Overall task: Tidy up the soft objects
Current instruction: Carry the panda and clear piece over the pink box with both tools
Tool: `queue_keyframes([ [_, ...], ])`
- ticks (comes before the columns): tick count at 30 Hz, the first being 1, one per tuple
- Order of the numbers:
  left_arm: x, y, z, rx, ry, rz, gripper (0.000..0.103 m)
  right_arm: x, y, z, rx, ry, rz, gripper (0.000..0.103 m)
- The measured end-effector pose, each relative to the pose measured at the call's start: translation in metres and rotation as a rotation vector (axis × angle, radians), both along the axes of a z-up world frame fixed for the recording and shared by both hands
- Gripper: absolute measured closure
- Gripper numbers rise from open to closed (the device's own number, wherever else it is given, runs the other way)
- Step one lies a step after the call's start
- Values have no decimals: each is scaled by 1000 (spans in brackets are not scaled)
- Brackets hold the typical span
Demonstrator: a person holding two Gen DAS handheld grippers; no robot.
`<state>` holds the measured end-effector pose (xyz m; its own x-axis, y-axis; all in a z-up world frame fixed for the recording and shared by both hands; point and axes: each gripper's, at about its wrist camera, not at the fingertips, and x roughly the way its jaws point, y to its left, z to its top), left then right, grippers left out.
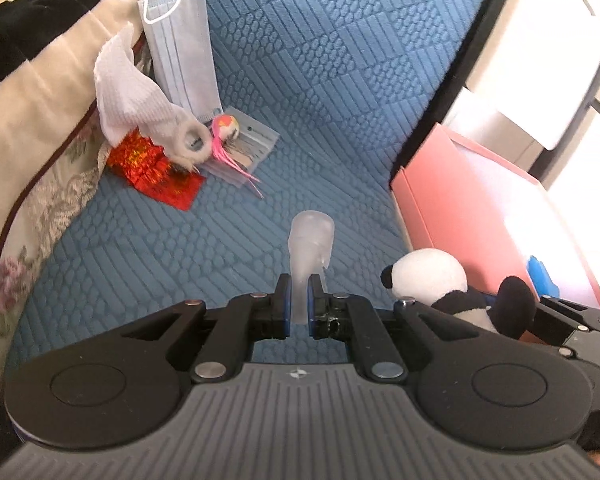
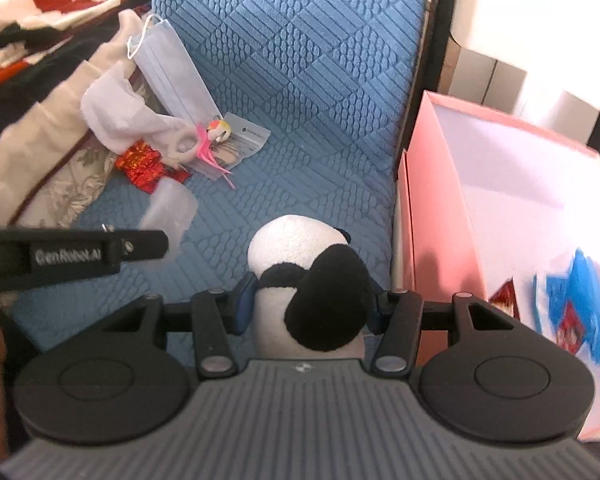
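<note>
Taking the blue quilted mat (image 1: 320,60) as my landmark and going from its left edge: a cream floral blanket (image 1: 32,128) lies bunched along that side. On the mat beside the blanket sits a small heap: a pale blue face mask (image 1: 180,48) lying lengthwise, a white sock (image 1: 128,84) draped across the mask's lower end, a crinkled red foil packet (image 1: 156,168) under the sock's toe, and a little toy with pink strands (image 1: 228,136) resting on a flat clear packet (image 1: 248,140).

Nearer the mat's middle, my left claw (image 1: 299,300) is pinched narrow on a translucent soft piece (image 1: 312,244), which sticks up from between the blue pads above the mat. From my right camera the same left claw (image 2: 156,240) shows from its side, the clear piece (image 2: 172,208) poking out past its tip.

Toward the mat's right side, my right claw (image 2: 308,304) squeezes a plush panda (image 2: 304,272) around its body, the white head pointing forward over the mat and a black limb bulging toward the camera. From my left camera the panda (image 1: 432,276) shows just beside my left claw.

Off the mat's right edge stands an open pink box (image 2: 432,200), its white inside holding blue and red items (image 2: 580,308) too blurred to name.
</note>
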<state>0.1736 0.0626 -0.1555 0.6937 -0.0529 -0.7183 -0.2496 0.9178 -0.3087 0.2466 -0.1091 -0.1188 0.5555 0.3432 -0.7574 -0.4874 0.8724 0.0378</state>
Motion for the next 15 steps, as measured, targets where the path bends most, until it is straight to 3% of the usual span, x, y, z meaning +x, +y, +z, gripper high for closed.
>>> queue_keyframes([
  [7, -21, -9, 7, -12, 3, 5, 94, -19, -18, 8, 25, 20, -39, 47],
  [15, -35, -21, 35, -32, -21, -4, 94, -25, -37, 36, 73, 5, -68, 47],
])
